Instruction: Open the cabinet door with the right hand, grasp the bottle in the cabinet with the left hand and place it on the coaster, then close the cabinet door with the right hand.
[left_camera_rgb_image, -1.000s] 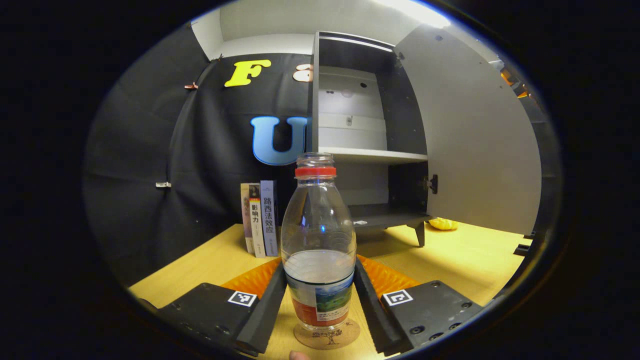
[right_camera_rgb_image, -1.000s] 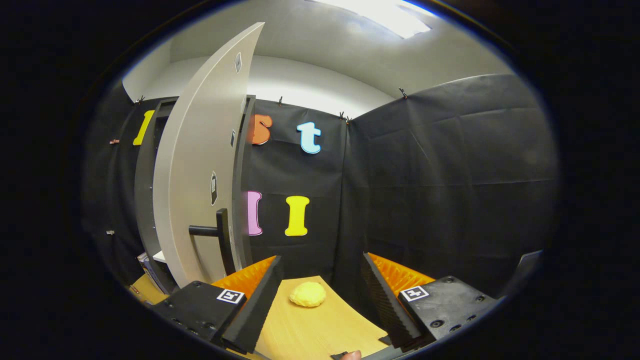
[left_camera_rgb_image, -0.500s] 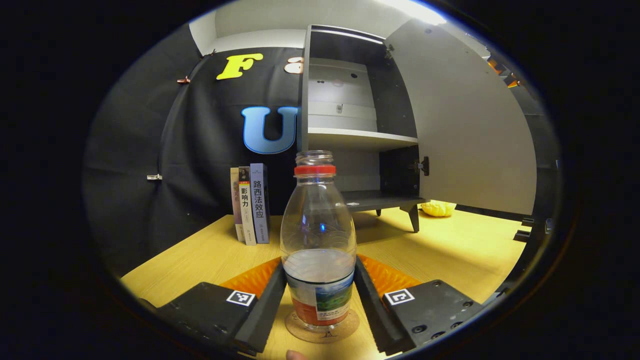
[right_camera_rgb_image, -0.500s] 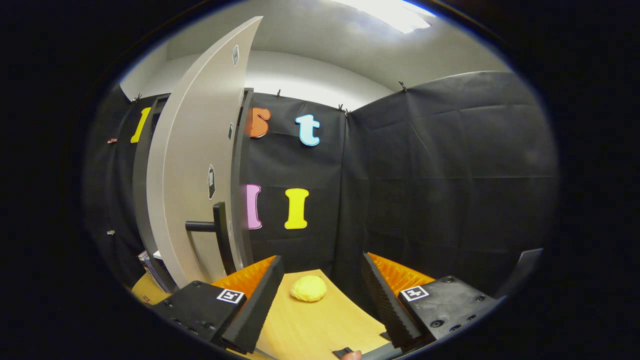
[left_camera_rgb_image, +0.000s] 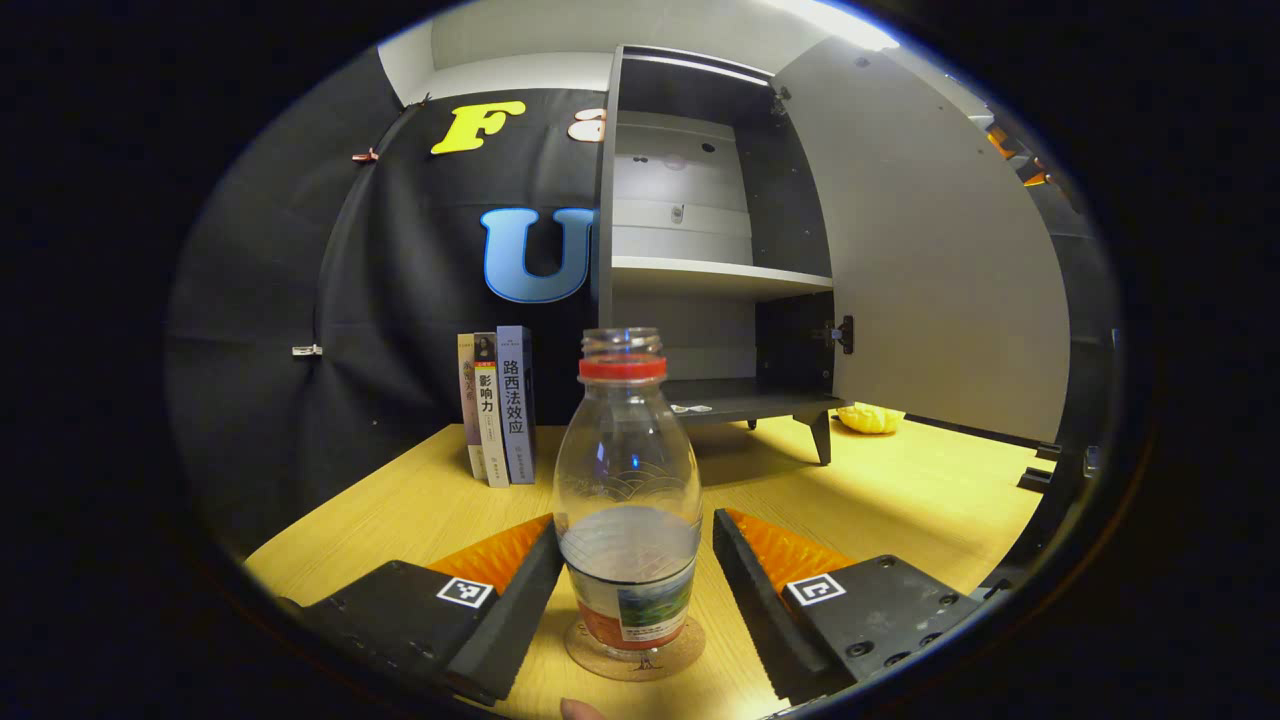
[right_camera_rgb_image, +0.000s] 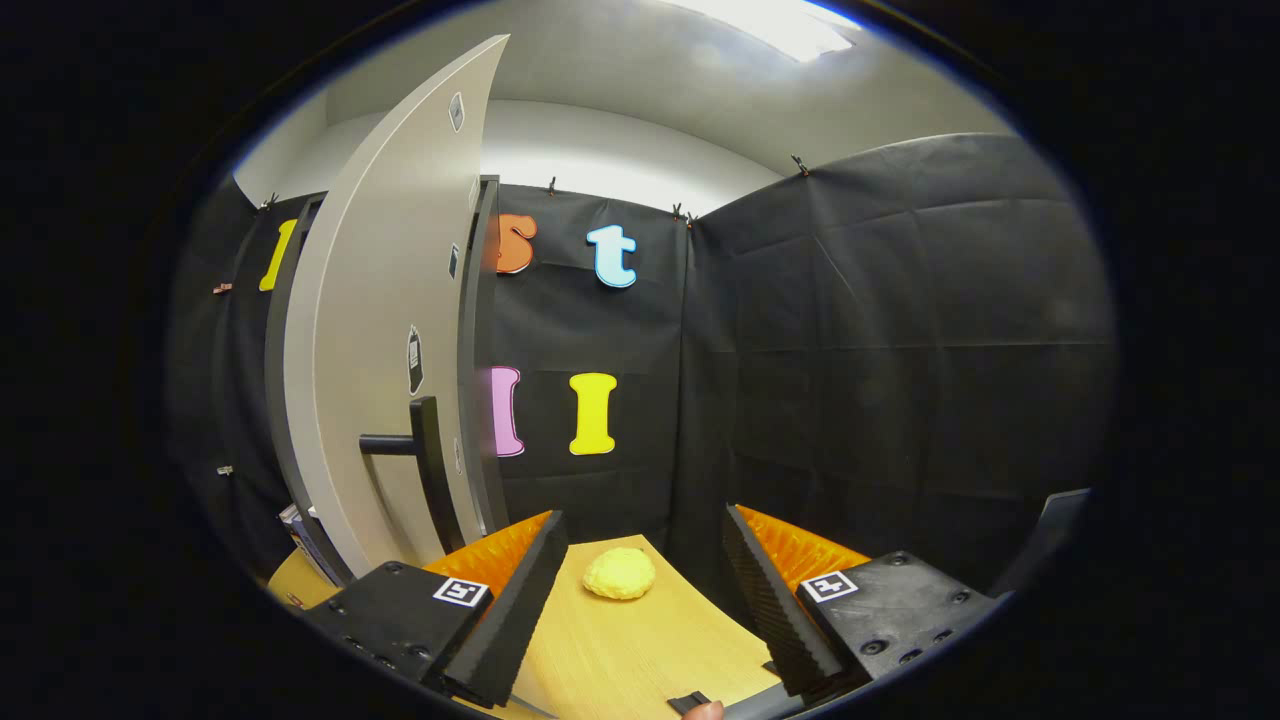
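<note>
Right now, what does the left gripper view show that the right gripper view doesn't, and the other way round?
Left gripper view: the water bottle standing on the cork coaster between the open fingers of the left gripper, the upright books, and the cabinet's inner shelf. Right gripper view: the door's black bar handle, and the right gripper, open and empty. Shared: the open cabinet door and the yellow lump on the wooden table.
</note>
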